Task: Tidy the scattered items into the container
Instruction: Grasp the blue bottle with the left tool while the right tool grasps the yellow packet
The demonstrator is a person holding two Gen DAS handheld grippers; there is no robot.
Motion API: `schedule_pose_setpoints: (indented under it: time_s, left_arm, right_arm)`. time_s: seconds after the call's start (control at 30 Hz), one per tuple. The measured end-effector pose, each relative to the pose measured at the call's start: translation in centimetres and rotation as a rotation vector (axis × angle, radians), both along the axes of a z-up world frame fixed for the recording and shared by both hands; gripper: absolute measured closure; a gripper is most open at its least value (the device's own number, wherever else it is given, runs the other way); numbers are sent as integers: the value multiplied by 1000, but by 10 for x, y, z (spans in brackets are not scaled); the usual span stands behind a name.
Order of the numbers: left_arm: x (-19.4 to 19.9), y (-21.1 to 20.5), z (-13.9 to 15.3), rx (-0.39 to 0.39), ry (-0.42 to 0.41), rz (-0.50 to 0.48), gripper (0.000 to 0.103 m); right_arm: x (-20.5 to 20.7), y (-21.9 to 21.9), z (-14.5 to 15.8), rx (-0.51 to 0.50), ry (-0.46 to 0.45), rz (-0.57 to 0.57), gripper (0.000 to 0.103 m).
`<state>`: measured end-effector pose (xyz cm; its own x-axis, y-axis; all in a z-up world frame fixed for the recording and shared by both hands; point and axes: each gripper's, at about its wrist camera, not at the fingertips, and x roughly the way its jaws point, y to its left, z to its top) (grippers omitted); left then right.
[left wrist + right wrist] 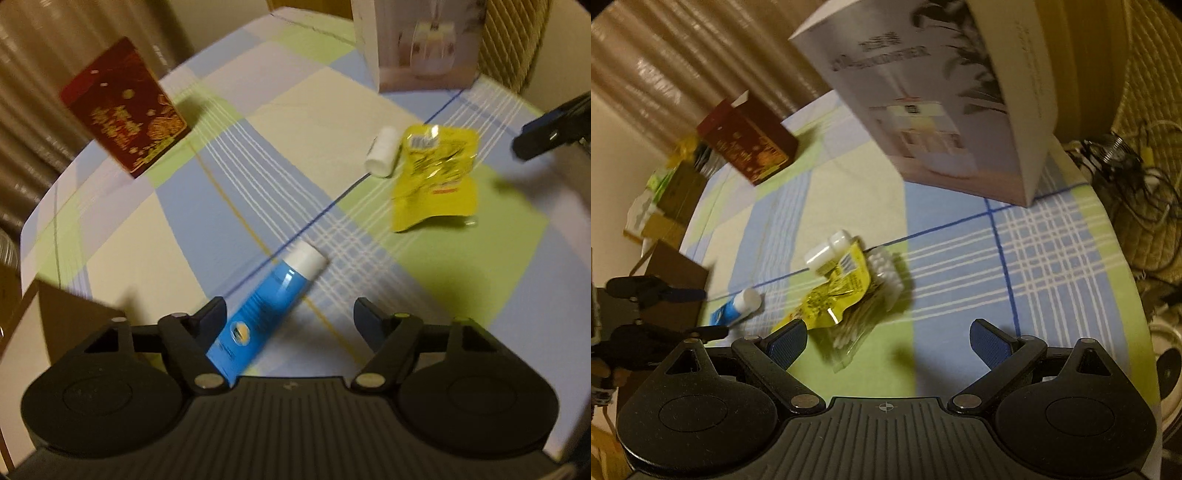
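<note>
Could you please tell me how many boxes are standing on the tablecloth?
2. A dark red box stands at the far left of the tablecloth, and a tall white box stands at the far right. Others may lie outside both views.

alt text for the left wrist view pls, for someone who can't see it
The open left gripper hovers over a blue tube with a white cap on a checked tablecloth. Beyond lie a yellow pouch and small white bottle; a red box stands far left.
</note>
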<state>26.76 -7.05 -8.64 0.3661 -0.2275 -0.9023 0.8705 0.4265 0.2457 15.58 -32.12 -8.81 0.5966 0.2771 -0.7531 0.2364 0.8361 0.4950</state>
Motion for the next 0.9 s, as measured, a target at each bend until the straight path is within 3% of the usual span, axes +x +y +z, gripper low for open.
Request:
schedule_pose_setpoints:
  time_s: [0.07, 0.23, 0.5, 0.73, 0.9]
  left_arm:
    - [10, -4, -9, 21, 15, -29, 47]
    - [23, -11, -25, 48, 42, -67, 49]
    - [32, -9, -32, 28, 107, -13, 67]
    - [-7, -15, -30, 74, 93, 50, 71]
    - [-51, -13, -29, 44, 119, 128, 71]
  right_arm:
    - [-2, -3, -2, 10, 0, -24, 3]
    - [-3, -10, -4, 29, 3, -64, 3]
    - [4, -13, -3, 68, -29, -52, 3]
    - [11, -4, -6, 77, -45, 4, 3]
    - [12, -3, -8, 92, -53, 25, 3]
